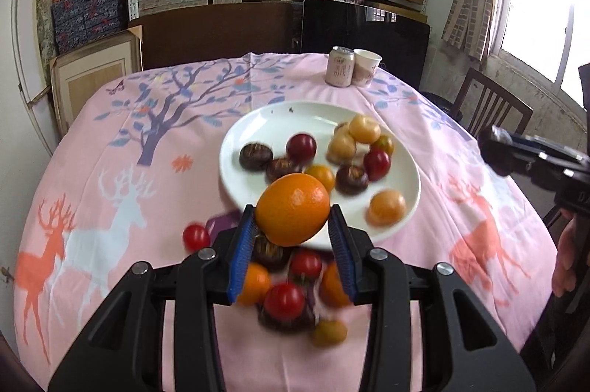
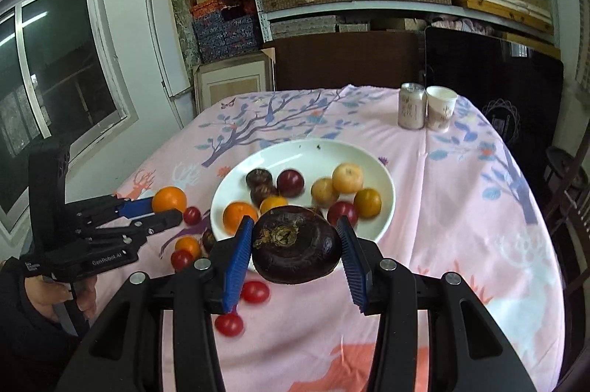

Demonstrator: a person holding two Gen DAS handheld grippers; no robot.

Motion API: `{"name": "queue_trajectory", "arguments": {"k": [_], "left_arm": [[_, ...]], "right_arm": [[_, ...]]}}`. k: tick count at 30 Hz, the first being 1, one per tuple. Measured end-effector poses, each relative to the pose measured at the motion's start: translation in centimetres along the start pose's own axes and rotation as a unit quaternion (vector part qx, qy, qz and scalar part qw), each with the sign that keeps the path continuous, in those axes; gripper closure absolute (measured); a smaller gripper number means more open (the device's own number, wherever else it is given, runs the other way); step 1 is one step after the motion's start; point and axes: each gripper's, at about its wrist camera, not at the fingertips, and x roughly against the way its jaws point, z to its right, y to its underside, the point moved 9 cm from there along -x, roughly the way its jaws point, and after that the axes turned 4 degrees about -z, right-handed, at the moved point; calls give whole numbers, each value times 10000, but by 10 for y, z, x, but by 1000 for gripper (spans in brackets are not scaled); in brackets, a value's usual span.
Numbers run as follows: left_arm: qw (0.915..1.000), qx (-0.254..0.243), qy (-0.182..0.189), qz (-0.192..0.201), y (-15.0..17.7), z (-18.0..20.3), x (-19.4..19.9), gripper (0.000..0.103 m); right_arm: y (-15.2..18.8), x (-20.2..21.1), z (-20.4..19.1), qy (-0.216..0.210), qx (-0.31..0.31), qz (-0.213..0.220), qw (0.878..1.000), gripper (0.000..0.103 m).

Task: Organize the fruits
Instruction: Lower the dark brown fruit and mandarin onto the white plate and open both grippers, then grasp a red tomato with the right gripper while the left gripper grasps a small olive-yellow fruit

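My left gripper (image 1: pixel 292 230) is shut on an orange (image 1: pixel 292 208) and holds it above the near rim of the white plate (image 1: pixel 258 126). The left gripper (image 2: pixel 167 207) and its orange (image 2: pixel 169 199) also show in the right wrist view, left of the plate (image 2: pixel 324 152). My right gripper (image 2: pixel 295 246) is shut on a dark water chestnut (image 2: pixel 297 242), held above the plate's near edge. The plate holds several small fruits: red tomatoes, yellow fruits, dark chestnuts. More loose fruits (image 1: pixel 285 299) lie on the cloth below my left gripper.
A pink can (image 1: pixel 339 65) and a paper cup (image 1: pixel 367 67) stand at the table's far side. Loose red tomatoes (image 2: pixel 229 323) lie on the pink tablecloth (image 2: pixel 461 207) near the plate. A chair (image 1: pixel 490 104) stands at the right. Shelves with boxes stand behind.
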Motion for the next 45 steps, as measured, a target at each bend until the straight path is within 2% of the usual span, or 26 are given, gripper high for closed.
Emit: {"name": "queue_trajectory", "arguments": {"k": [4, 6, 10, 13, 14, 15, 17, 20, 24, 30, 33, 36, 40, 45], "left_arm": [[9998, 81, -20, -206, -30, -3, -43, 64], [9991, 228, 12, -358, -37, -8, -65, 64], [9969, 437, 27, -660, -42, -17, -103, 64], [9955, 549, 78, -769, -42, -22, -116, 64], [9956, 560, 61, -745, -43, -23, -117, 58], [9959, 578, 40, -695, -43, -24, -115, 50], [9964, 616, 37, -575, -46, -26, -107, 44], [9975, 624, 30, -326, -49, -25, -83, 40], [9989, 469, 44, -59, -36, -17, -42, 29], [9995, 233, 104, -188, 25, -5, -2, 27], [9992, 37, -2, -395, 62, 1, 4, 27], [9984, -72, -50, -566, 94, 6, 7, 27], [9976, -50, -59, -690, 120, 8, 8, 27], [9974, -17, -77, -712, 129, 7, 13, 27]], "right_arm": [[-45, -40, 13, 272, 8, 74, 9996, 57], [-57, -77, 22, 357, -91, -57, 9993, 57], [-61, -138, 32, 371, -279, -385, 9982, 57], [-57, -168, 35, 458, -247, -599, 9968, 56], [-57, -171, 34, 515, -230, -593, 9966, 53], [-57, -172, 34, 528, -208, -567, 9968, 48], [-59, -165, 32, 556, -178, -454, 9973, 41], [-57, -145, 33, 503, -246, -377, 9977, 41], [-40, -107, 26, 326, -203, -342, 9987, 40], [37, -57, -10, -108, 173, -723, 9972, 39], [80, -50, -36, -345, 390, -1027, 9933, 39], [111, -52, -57, -346, 631, -1235, 9897, 39], [122, -61, -70, -234, 728, -1331, 9882, 39], [128, -73, -73, -114, 761, -1487, 9859, 39]]}}
